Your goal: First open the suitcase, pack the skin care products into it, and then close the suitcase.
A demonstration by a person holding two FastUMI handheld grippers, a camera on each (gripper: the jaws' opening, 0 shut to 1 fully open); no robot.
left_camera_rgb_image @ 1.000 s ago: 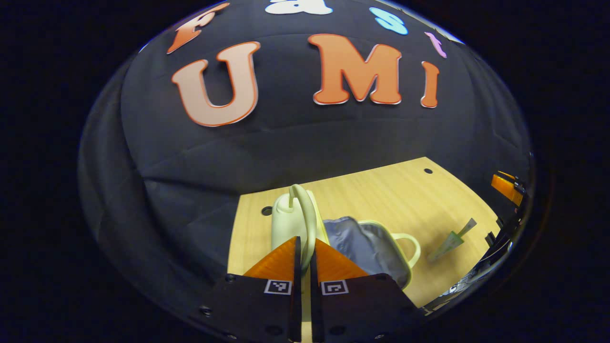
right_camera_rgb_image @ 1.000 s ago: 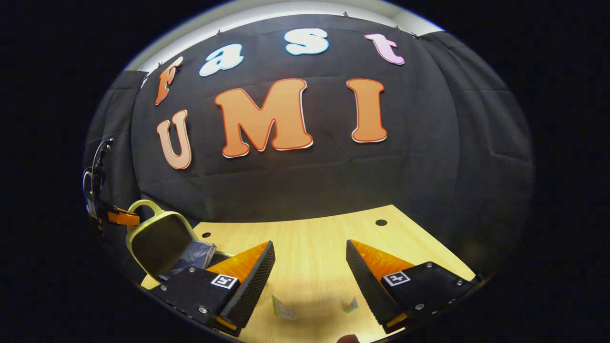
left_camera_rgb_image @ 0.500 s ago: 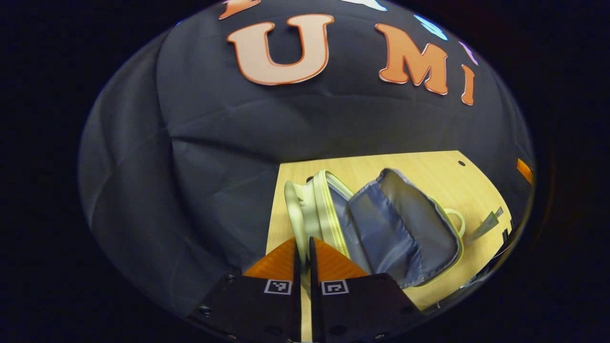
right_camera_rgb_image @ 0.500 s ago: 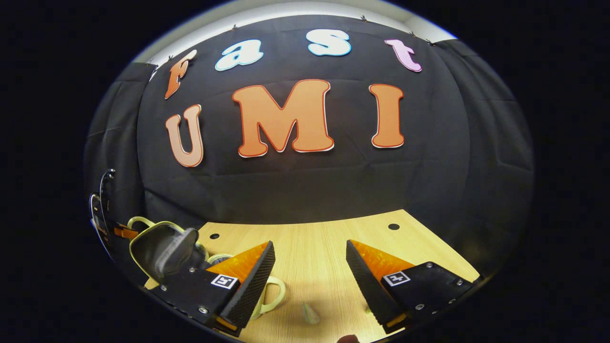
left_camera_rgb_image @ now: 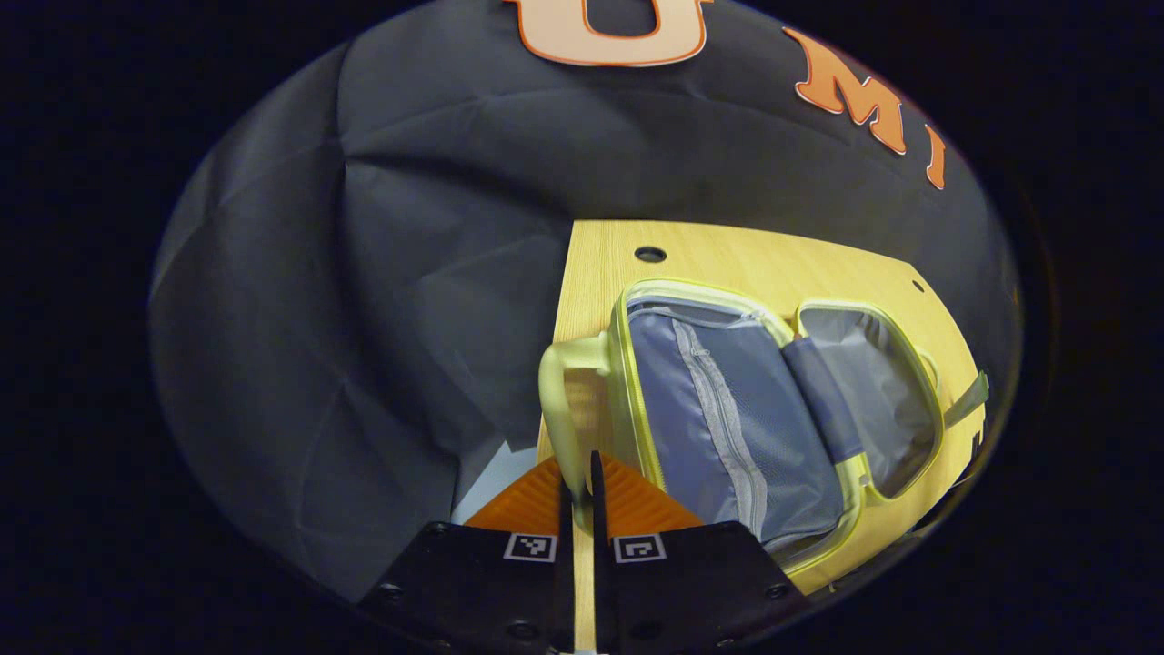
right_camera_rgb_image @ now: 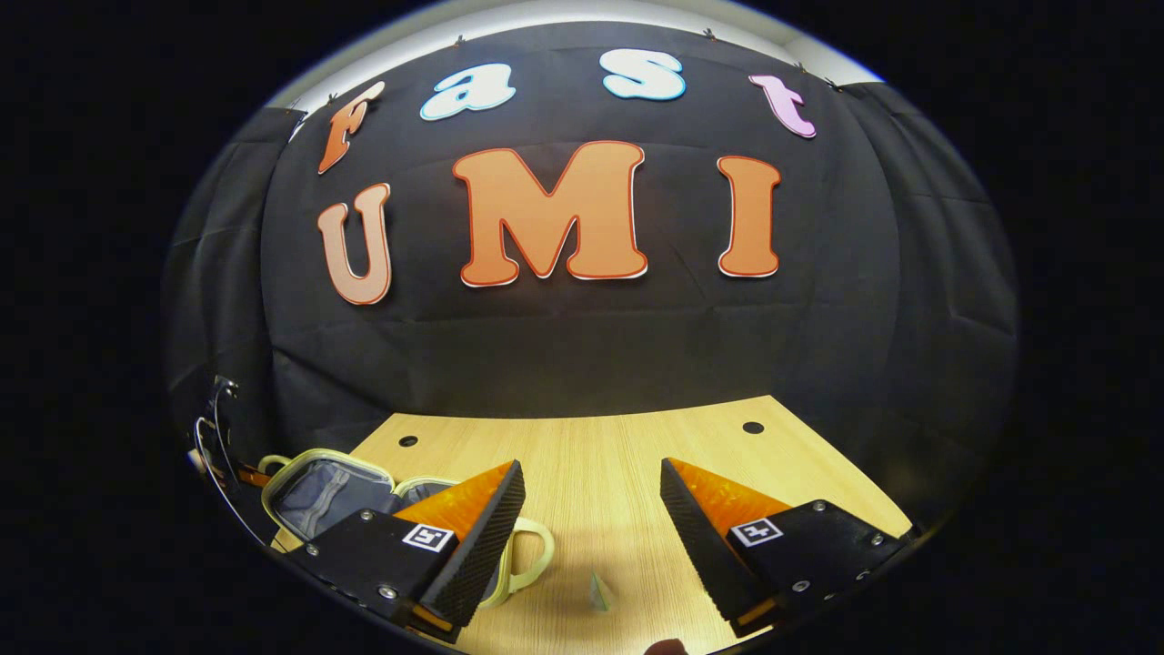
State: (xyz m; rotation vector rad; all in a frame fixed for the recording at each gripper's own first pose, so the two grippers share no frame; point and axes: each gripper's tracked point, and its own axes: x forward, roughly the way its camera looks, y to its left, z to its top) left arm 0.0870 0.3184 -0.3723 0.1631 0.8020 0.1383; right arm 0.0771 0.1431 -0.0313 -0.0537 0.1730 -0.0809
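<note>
Lying open flat on the wooden bench (left_camera_rgb_image: 727,264), the suitcase (left_camera_rgb_image: 727,409) shows its grey lining. The left hand-held gripper (left_camera_rgb_image: 578,487) pinches the pale handle (left_camera_rgb_image: 556,400) at the suitcase's edge. The right hand-held gripper (right_camera_rgb_image: 591,509) hangs wide apart, holding nothing, above a small green sachet (right_camera_rgb_image: 598,593).

A recording booth, this one, not a lived-in room: black cloth (right_camera_rgb_image: 582,355) hangs as the back wall and wraps round both sides, pinned up along a pale strip at the top. In front of it stands a bare light-wood table (right_camera_rgb_image: 600,455) with small round holes (right_camera_rgb_image: 752,427) near its far corners.
</note>
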